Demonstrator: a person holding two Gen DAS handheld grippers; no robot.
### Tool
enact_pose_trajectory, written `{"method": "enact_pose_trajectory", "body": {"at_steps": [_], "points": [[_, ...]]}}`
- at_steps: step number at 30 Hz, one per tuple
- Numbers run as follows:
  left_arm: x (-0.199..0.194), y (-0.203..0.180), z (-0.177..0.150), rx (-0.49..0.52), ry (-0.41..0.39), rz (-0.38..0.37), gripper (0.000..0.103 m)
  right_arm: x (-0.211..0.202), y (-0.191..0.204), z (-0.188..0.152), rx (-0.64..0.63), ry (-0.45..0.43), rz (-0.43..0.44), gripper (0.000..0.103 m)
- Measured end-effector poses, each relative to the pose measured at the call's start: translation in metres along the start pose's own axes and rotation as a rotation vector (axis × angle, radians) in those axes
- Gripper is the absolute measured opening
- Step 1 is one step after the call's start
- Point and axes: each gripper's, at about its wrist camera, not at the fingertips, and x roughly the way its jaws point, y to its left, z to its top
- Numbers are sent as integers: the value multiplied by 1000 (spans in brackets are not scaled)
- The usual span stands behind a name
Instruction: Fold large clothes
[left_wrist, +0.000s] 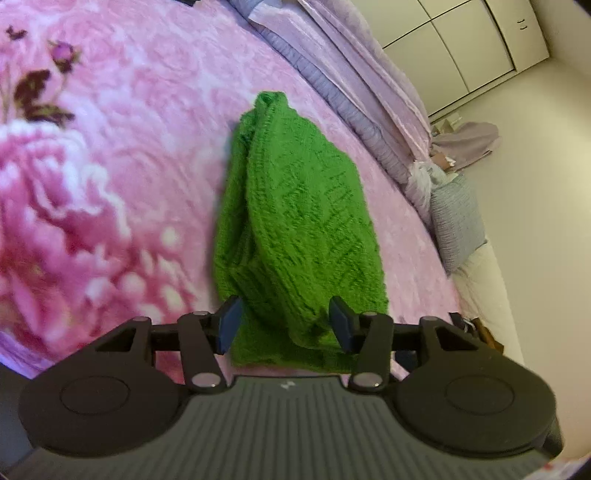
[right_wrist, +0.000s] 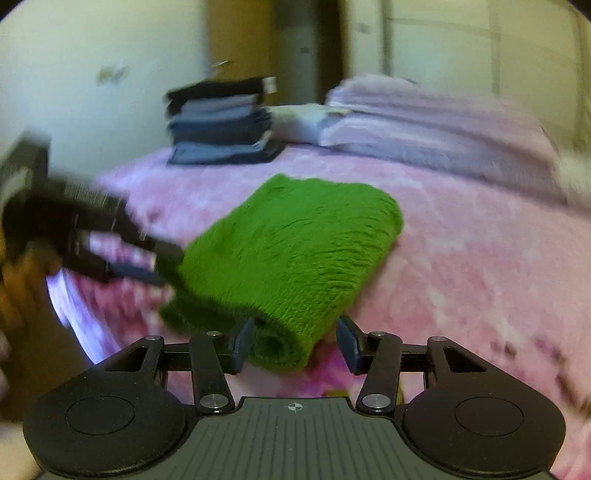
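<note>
A folded green knitted sweater (left_wrist: 295, 229) lies on a bed covered by a pink floral blanket (left_wrist: 110, 155). The left gripper (left_wrist: 286, 323) stands part open at one end of the sweater, its blue pads clear of the knit. The right gripper (right_wrist: 295, 341) is likewise parted astride the rolled near end, gripping nothing. A stack of folded dark clothes (right_wrist: 221, 122) sits near lilac bedding (right_wrist: 424, 125) behind.

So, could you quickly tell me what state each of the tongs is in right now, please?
Left tongs: open, astride the near edge of the folded green sweater, pads not pressing.
Right tongs: open, the sweater's rolled end between them, not gripped.
</note>
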Motion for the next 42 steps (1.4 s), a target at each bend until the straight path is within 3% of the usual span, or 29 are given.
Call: {"method": "enact_pose_trajectory", "body": {"at_steps": [2,3,4,8,10,12,14,18,23,27,31,33,38,40,42], "points": [[5,-3,-1,16,-1,2,28,11,15,0,-119,17,-28,43],[7,-4,-2,31,3,-4,5,15,20,-1,-169,0,-39,17],[8,-6,-4,48,4,8,5,17,24,-1,-212,-12,-30,10],[-6,-15,-22,221,-93,79,5,18,36,-8,-328,-30,-88,7],[0,-5,-32,210,-73,97,5,26,38,-22,-387,22,-116,7],[8,1,-40,201,-77,117,6,37,41,-29,-376,61,-116,8],[9,-10,-44,265,-84,154,7,38,39,-27,-362,69,-114,10],[-9,-33,-32,334,-53,147,7,22,23,-10,-235,143,-17,34],[-32,-60,-15,420,-155,111,10,-6,-11,23,50,8,31,38],[0,-63,0,432,-149,135,10,18,-34,37,302,-16,17,38],[34,-48,-14,438,-77,265,10,49,-31,26,330,52,-25,29],[33,-46,-23,452,-107,268,10,67,-26,14,296,133,-65,28],[29,-55,-21,447,-96,319,10,67,-30,16,334,156,-72,29],[21,-63,-20,443,-93,338,10,56,-32,20,358,151,-62,35],[7,-73,-25,455,-100,350,12,38,-33,19,412,142,-44,50]]}}
